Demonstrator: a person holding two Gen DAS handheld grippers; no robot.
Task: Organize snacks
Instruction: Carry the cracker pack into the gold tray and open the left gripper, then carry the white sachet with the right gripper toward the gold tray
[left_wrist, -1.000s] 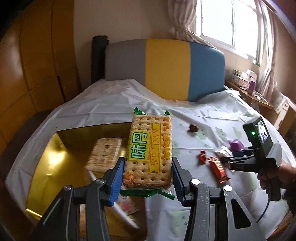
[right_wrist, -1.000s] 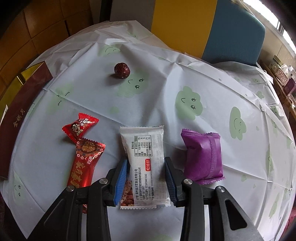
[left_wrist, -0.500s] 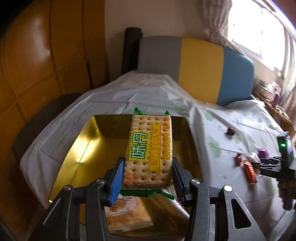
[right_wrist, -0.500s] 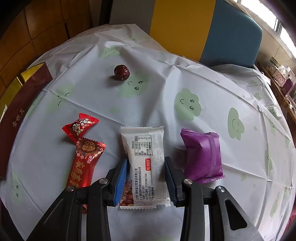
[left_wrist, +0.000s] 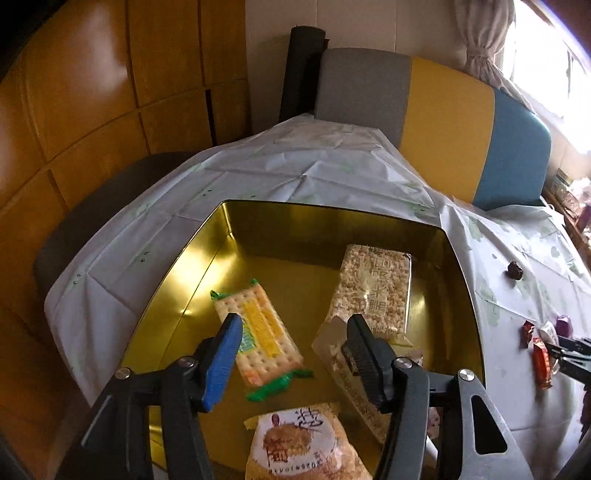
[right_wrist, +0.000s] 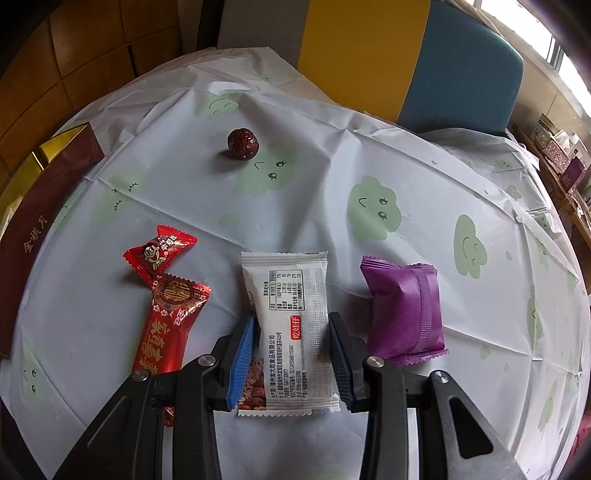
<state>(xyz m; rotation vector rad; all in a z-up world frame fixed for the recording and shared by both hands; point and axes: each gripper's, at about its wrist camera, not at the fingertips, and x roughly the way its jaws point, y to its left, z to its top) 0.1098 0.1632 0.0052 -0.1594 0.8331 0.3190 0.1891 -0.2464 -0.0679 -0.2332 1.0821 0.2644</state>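
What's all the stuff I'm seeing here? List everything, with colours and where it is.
Gold tin: one, gold inside, on the table.
Cracker pack: one, yellow and green, lying in the tin.
Puffed rice bar: one, pale, in the tin, right side.
Tan snack bag: one, at the tin's near edge.
White packet: one, on the tablecloth.
Purple packet: one, right of the white one.
Red candies: two, left of the white packet.
Dried date: one, dark red, farther back.
Tablecloth: one, white with green clouds.
Chair: one, grey, yellow, blue, behind the table.
Left hand-held gripper: jaws opening, empty, above the tin.
Right hand-held gripper: closed on the white packet.
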